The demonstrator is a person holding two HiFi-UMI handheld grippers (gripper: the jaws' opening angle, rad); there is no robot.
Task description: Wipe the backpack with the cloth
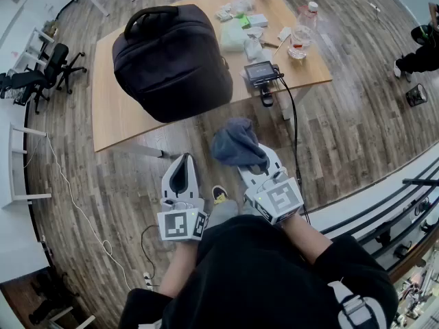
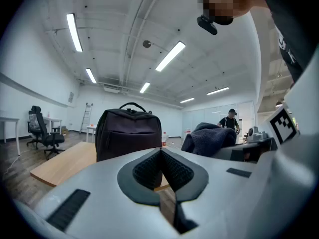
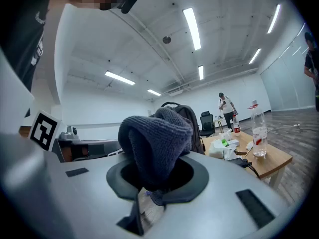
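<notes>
- Clamps right tool point(image 1: 255, 162) on the bunched cloth point(image 1: 235, 142), ready for wiping.
- Holds left tool point(image 1: 181, 164) closed, empty, perhaps to steady.
- Stands backpack point(image 1: 171, 64) upright on the far desk point(image 1: 113, 125), well apart.

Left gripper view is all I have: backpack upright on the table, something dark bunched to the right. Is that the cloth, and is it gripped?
Observer: Yes. The right gripper view shows the right hand-held gripper shut on the grey cloth, which bulges up out of its jaws.
Operator: Is either gripper over the table yet?
Observer: No. In the head view both, the left hand-held gripper included, are above the wooden floor, short of the table edge.
Operator: Anything beside the backpack?
Observer: A small screen device and a clear bottle stand on the table right of the backpack.
</notes>
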